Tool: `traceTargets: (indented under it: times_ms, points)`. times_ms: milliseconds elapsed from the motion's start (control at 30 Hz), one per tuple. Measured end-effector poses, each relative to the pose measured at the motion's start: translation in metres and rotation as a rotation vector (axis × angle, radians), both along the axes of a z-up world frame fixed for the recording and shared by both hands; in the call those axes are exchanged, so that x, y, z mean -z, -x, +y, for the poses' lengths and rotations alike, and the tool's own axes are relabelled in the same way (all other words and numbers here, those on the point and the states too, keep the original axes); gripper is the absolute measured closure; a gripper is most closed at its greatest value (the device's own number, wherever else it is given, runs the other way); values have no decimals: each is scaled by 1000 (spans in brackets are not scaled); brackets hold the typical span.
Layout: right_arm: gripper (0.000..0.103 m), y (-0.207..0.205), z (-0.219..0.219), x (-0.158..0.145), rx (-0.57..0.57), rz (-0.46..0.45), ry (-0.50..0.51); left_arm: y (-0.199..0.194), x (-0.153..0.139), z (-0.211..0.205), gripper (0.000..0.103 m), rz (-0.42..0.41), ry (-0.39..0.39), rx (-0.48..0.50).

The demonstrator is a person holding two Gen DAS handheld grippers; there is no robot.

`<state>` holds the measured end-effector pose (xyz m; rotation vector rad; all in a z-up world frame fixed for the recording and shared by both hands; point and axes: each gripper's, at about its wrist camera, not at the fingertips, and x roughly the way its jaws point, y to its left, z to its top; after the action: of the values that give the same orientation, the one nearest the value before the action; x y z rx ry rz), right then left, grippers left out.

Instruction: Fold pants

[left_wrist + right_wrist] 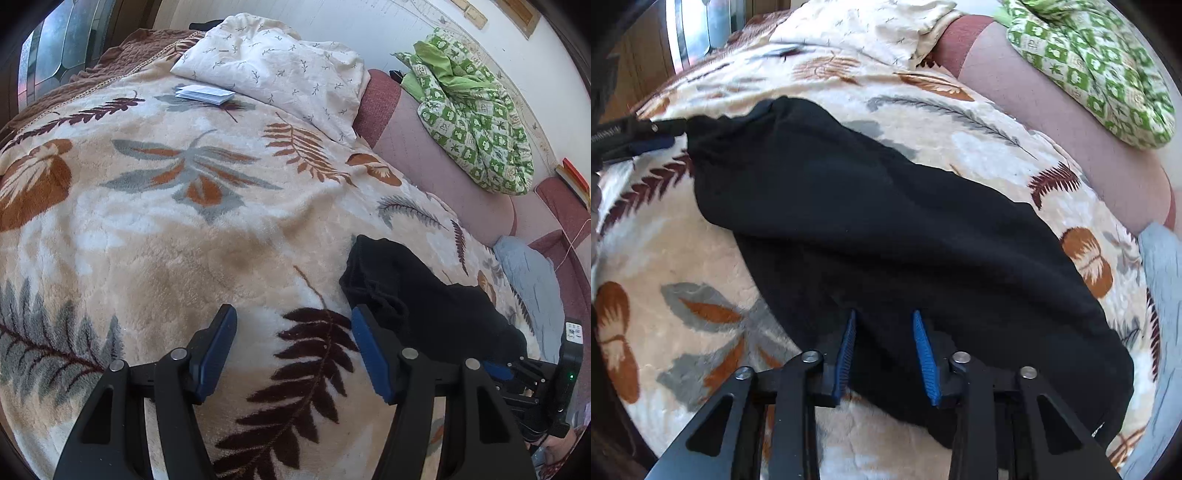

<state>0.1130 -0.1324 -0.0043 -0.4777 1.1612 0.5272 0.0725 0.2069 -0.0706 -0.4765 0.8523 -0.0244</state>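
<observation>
While black pants [886,229] hide the blanket [166,229], left gripper [293,350] wide apart, empty, right gripper [884,354] parted over cloth.

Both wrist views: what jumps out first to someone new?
The black pants lie sprawled across the leaf-print blanket, filling the right wrist view. The right gripper sits open over their near edge; the left gripper is open beside their bunched end. At the back, a green patterned cloth rests on the pink sofa.
</observation>
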Motion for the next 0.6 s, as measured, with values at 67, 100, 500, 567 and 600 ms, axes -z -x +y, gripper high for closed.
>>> traceTargets:
  times_ms: [67, 100, 500, 567, 600]
  points:
    - [91, -2, -2, -4, 28, 6, -12, 0, 0, 2, 39, 0, 14, -3]
    - [93, -1, -5, -8, 34, 9, -21, 0, 0, 2, 39, 0, 18, -4]
    - [93, 47, -27, -21, 13, 119, -63, -1, -2, -1, 39, -2, 26, 10]
    - [89, 54, -29, -17, 5, 136, -63, 0, -2, 0, 39, -3, 27, 5]
    - [89, 56, -32, -17, 10, 150, -75, 1, -2, 1, 39, -4, 28, 1]
